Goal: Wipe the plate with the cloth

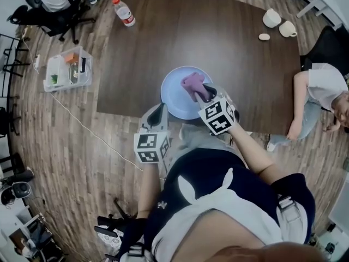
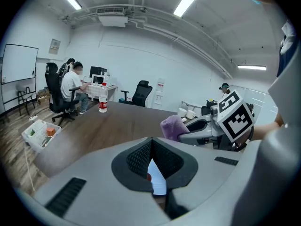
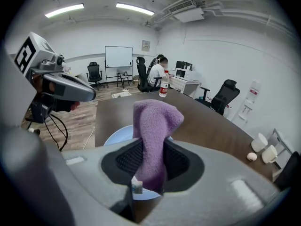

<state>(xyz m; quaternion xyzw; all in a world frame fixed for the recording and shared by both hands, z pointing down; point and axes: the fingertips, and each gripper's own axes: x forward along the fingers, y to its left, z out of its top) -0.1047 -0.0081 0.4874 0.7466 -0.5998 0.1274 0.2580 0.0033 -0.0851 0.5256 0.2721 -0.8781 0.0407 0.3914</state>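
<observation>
Now, right gripper (image 3: pixel 150 145): clamping fluffy purple cloth (image 3: pixel 155 117); round pale-blue plate (image 1: pixel 173 95) beneath fingers (image 3: pixel 128 160).
Left gripper (image 2: pixel 150 142): closed, empty.
Risk: unsteadied plate slides.

Near rim of the plate (image 1: pixel 173 91) behind the right gripper (image 1: pixel 206 95) and cloth (image 1: pixel 192 83); bottle (image 1: pixel 124 12) label illegibly small.

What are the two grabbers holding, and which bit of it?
The right gripper pinches the purple cloth by one end; the left gripper holds nothing.
</observation>
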